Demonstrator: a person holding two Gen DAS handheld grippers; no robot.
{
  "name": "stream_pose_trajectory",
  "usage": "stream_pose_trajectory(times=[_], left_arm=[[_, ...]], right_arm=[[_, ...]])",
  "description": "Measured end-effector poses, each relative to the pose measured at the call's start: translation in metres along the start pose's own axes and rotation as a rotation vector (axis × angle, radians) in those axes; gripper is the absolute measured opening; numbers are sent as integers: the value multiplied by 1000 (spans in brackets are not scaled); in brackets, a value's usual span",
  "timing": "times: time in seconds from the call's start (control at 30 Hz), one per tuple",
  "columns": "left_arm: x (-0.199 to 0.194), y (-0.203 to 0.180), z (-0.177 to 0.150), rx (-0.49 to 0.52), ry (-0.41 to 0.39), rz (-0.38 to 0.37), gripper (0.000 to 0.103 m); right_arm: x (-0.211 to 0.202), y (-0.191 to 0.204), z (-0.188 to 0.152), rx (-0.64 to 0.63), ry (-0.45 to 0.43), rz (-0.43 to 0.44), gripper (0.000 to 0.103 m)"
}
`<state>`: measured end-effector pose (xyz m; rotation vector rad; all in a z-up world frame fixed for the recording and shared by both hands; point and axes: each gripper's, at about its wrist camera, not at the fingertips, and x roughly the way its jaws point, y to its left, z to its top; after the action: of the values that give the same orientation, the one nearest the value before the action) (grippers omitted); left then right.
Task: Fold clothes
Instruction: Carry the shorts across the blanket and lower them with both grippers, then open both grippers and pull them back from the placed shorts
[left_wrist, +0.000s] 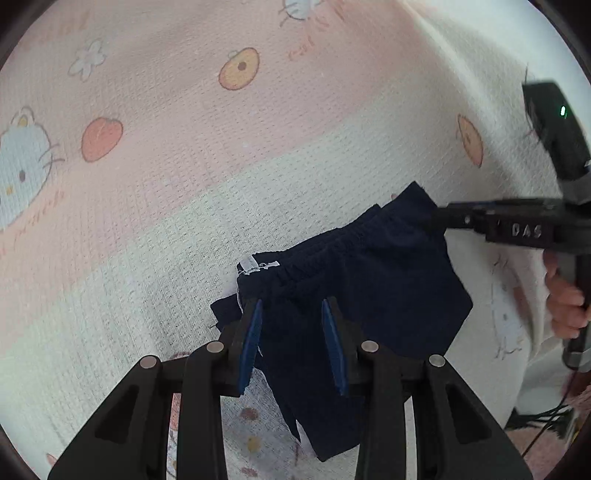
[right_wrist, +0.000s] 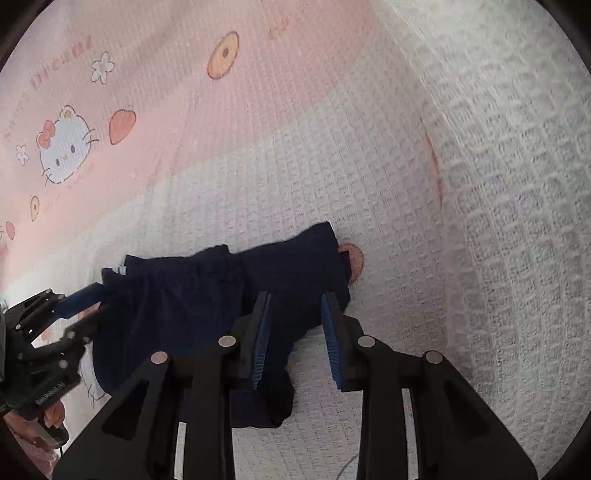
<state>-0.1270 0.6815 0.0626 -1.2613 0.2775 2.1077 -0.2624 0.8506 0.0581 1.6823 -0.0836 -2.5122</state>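
Both tools — left (left_wrist: 291, 306), right (right_wrist: 297, 301) — seemingly agape.

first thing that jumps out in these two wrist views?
The dark navy fabric shorts with an elastic waistband, lying folded mid-frame on the pink-and-white waffle-textured blanket with cartoon cat prints. Both open grippers flank it: the left gripper near the waistband, the right gripper at the opposite end.

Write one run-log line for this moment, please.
task: fold clothes | navy shorts on blanket | left hand-held gripper open | right hand-held gripper open
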Motion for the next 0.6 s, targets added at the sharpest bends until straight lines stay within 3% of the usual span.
stream_pose_trajectory(times=[0.07,0.23,0.33,0.4,0.47,0.6], left_arm=[[1,-3,-3,44,18,52,35],[-11,16,-3,-87,3,-35,35],[-24,30,-6,-103,13,44,35],[-38,41,-9,-77,37,120,35],[-56,52,-12,-97,37,113,35],[-104,81,-24,-182,2,141,35]], right_arm=[[5,6,-3,-3,17,0,28],[29,16,-13,25,123,-8,28],[13,8,-13,122,92,37,28],[-3,17,-11,116,54,13,31],[-17,34,-10,94,31,-8,35],[-36,85,-10,47,21,52,35]])
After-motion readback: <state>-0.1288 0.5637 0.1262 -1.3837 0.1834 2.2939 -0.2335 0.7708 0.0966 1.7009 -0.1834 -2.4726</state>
